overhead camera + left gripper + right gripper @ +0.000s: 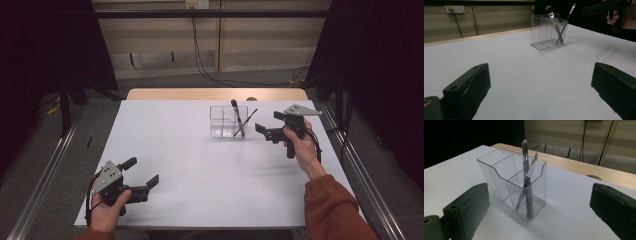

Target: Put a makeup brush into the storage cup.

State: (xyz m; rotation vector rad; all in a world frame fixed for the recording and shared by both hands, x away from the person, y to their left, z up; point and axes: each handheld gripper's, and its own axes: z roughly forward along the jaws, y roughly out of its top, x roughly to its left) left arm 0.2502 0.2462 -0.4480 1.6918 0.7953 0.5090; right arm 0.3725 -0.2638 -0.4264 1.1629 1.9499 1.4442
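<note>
While both grippers gape wide and hold nothing, the right gripper (266, 131) hovers just beside the clear holder (228, 121) with two brushes (527, 182) at mid-table; the left gripper (141, 172) sits near the table's (200, 165) front edge.

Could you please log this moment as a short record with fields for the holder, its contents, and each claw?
Surface: white table
Holder: clear divided organizer, upright at the far middle of the table
Contents: two slim makeup brushes, crossed in the end compartment nearest the right claw
Left claw: open, holds nothing, near the table's front left
Right claw: open, holds nothing, beside the organizer and pointing at it
Contact: neither claw touches the organizer
</note>
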